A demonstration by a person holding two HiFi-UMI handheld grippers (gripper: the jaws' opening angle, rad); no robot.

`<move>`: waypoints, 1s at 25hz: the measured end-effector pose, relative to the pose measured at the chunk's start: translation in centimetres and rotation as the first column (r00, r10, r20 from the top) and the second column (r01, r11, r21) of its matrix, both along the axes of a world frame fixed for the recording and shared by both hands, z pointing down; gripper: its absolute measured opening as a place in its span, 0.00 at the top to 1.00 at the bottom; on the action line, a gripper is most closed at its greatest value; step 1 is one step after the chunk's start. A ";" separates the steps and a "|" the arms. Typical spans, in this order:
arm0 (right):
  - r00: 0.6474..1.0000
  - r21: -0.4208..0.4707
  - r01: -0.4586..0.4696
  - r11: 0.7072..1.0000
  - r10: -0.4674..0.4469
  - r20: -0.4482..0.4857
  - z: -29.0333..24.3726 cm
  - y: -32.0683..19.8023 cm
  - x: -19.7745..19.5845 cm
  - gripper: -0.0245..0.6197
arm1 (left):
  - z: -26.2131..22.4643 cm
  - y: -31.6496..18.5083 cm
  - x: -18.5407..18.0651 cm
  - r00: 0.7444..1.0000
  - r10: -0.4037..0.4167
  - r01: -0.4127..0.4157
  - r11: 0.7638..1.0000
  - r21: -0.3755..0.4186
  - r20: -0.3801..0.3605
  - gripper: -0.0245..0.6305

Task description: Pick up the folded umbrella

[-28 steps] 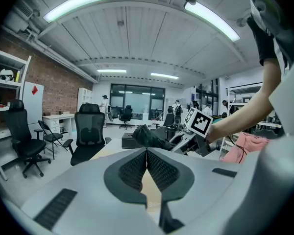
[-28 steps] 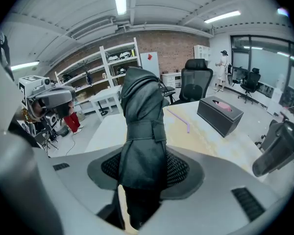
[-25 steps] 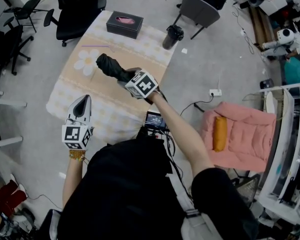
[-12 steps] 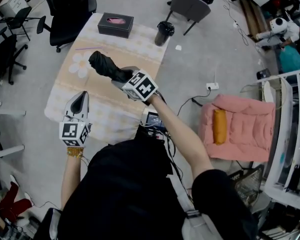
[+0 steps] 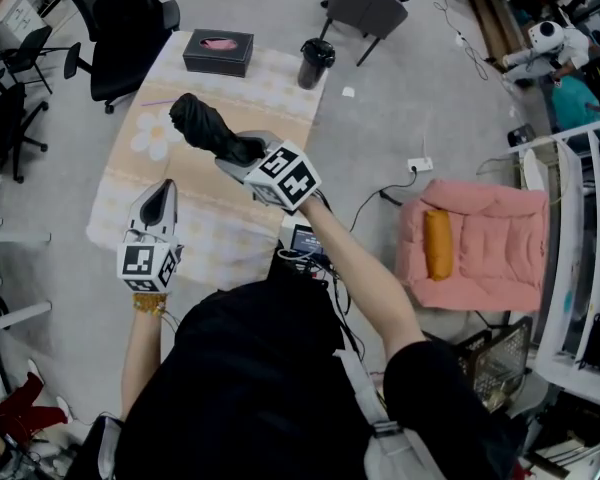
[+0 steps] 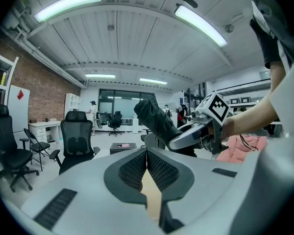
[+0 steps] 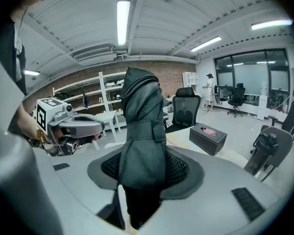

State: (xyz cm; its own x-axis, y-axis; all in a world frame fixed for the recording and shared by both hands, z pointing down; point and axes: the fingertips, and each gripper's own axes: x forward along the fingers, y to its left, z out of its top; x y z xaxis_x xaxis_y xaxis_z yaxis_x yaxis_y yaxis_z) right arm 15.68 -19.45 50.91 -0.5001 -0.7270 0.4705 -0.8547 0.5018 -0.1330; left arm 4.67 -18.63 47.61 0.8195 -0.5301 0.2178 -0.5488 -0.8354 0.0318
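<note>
The folded black umbrella (image 5: 202,128) is off the table, held in the air by my right gripper (image 5: 242,153), which is shut on its lower end. In the right gripper view the umbrella (image 7: 142,131) stands upright between the pads and fills the middle. In the left gripper view the umbrella (image 6: 154,119) and the right gripper (image 6: 191,133) hang just beyond my left gripper (image 6: 147,161), whose pads meet with nothing between them. My left gripper (image 5: 160,204) hovers over the near left part of the cloth-covered table (image 5: 215,203).
A black tissue box (image 5: 218,52) lies at the table's far end and a dark tumbler (image 5: 315,63) at its far right corner. Black office chairs (image 5: 120,18) stand round the far side. A pink cushioned seat (image 5: 475,243) is on the floor to the right.
My right gripper has risen with the umbrella and tipped it more upright. The left gripper has drifted slightly up and stayed shut.
</note>
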 end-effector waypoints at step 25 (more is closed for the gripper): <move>0.987 0.381 -0.162 0.911 0.153 0.053 -11.3 3.3 2.0 0.66 | -4.4 0.0 3.0 0.994 0.090 -0.084 0.992 0.093 -0.065 0.94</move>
